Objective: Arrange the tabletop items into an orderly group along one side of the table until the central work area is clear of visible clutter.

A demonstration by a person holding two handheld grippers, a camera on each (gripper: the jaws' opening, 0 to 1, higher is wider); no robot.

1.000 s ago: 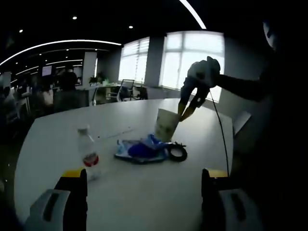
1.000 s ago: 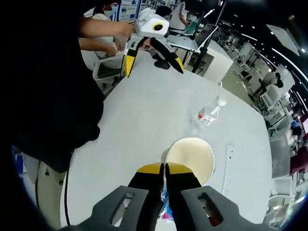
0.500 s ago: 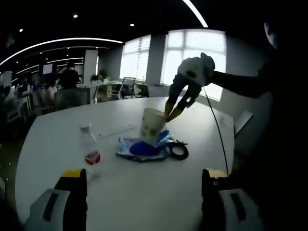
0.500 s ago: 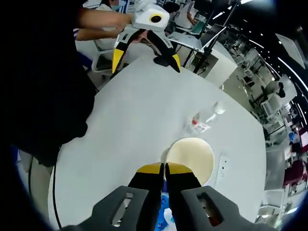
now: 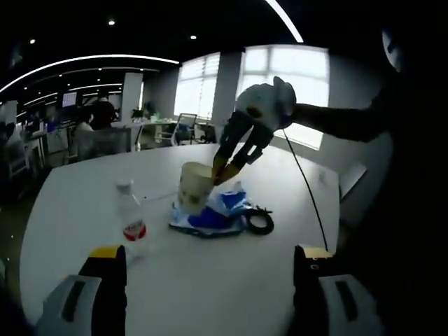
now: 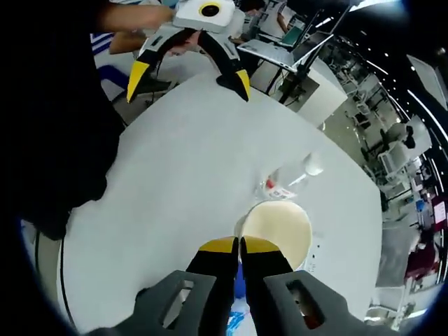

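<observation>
While the task is barely begun, a tall cream paper cup (image 5: 194, 194) is pinched at its rim by the right gripper (image 6: 238, 245).
Beside the cup, a clear plastic water bottle (image 5: 130, 222), crumpled blue wrapper (image 5: 210, 217) and black ring (image 5: 260, 222) are left mid-table; the left gripper (image 6: 187, 70) is held wide, unladen.

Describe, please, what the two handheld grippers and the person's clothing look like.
Both grippers have black jaws with yellow tips. The left gripper carries a white housing, and a dark cable trails from the white-topped right gripper. Grey moulded bases sit below each view's own jaws. The person's sleeve is dark.

Open-plan office: desk rows (image 6: 392, 150), office chairs (image 5: 183, 129), big windows (image 5: 283, 87).
</observation>
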